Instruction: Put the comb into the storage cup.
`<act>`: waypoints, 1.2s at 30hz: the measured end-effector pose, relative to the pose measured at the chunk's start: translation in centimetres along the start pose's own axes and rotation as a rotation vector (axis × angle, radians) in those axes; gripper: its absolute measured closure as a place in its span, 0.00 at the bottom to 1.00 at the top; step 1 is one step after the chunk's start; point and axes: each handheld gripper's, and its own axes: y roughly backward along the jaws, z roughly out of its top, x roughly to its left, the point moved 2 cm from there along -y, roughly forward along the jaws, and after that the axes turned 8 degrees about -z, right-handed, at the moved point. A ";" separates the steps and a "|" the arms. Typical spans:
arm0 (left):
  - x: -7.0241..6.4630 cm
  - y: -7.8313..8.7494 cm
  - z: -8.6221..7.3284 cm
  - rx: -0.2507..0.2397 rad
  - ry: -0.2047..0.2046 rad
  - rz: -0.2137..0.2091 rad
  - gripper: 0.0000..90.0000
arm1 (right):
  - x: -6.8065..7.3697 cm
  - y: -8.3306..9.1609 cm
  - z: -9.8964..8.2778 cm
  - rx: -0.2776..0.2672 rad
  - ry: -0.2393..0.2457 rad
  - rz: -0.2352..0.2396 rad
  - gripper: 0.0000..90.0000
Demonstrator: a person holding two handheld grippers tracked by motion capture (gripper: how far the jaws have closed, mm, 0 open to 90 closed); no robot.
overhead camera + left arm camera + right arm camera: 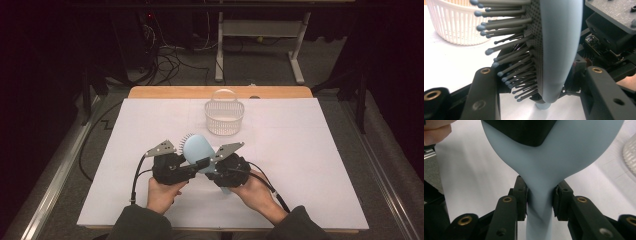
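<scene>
- Now the right gripper clamps the neck of the pale blue plastic paddle hairbrush.
- Left gripper is closed on the brush's head.
- Nearer than the white slotted plastic basket, the brush has bare white table all round.

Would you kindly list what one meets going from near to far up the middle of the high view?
The person's hands, then the two grippers, left gripper and right gripper, then the blue hairbrush held between them, then the white basket, then the wooden table edge.
</scene>
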 end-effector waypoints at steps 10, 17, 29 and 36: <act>-0.2 0.1 0.1 -0.003 -0.009 0.016 0.55 | -0.3 0.4 0.0 -0.014 -0.033 0.024 0.70; -0.2 0.5 0.3 -0.020 -0.008 0.017 0.55 | -0.7 0.8 -0.1 -0.034 -0.053 0.041 0.60; -0.1 0.8 0.4 -0.025 -0.012 0.030 0.55 | -1.4 1.7 -0.8 -0.093 -0.066 0.042 0.54; -0.3 0.9 0.5 -0.025 -0.019 0.028 0.55 | -2.8 2.9 -1.7 -0.140 -0.112 0.027 0.51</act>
